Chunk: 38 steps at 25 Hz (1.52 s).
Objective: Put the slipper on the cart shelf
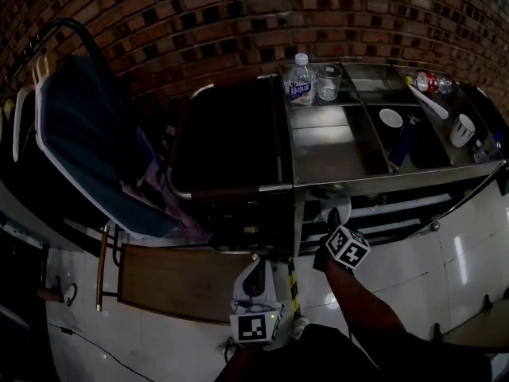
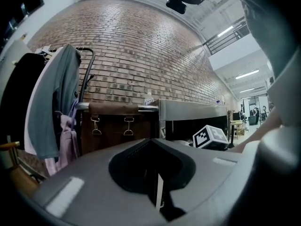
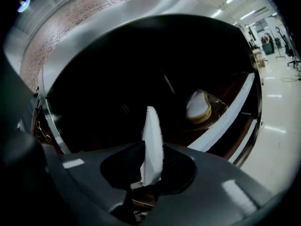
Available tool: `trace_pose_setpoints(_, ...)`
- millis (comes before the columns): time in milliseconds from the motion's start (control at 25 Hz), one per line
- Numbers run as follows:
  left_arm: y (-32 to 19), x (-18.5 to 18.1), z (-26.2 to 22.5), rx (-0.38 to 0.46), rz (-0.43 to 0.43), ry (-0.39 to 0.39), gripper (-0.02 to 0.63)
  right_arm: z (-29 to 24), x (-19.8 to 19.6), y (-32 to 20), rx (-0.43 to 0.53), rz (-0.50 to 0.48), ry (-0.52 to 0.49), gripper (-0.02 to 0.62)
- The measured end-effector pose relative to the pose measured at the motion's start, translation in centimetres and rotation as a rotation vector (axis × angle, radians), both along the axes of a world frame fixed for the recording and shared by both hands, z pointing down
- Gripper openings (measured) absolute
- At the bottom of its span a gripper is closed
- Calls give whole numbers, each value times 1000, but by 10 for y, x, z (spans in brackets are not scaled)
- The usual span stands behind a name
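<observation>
right claw [image 3: 148, 174] clenched on white slipper [image 3: 152, 138], edge-on before the cart's lower shelf [image 3: 220, 108] where another slipper [image 3: 197, 106] lies.

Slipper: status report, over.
Right gripper shut on slipper, at shelf mouth. Left gripper shut, hanging back. Other slipper lies on shelf, off to the side; nothing blocking.

Head view: cart top [image 1: 334, 153] hides most of the lower shelf [image 1: 398, 207]; bottle [image 1: 301, 82] label too small to read.
</observation>
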<state>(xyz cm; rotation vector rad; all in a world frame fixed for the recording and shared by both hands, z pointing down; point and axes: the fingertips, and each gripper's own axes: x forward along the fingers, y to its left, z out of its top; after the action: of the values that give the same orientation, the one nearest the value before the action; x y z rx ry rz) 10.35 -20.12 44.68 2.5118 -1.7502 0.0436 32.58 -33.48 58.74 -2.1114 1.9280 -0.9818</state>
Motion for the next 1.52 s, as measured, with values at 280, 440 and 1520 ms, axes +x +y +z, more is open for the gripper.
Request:
trace_pose_setpoints(280,2,2,-1,5,-4,19,17,28,-11,-3,-97,-53,88,91)
trace_pose_setpoints(440,5,0,-3,15,-18,27,17,42,-15,1,-139,-90,141,152)
trace_pose_setpoints(1520,6,4,-1,-1,19,72,17,14,4,-25,-114,-206,718,370)
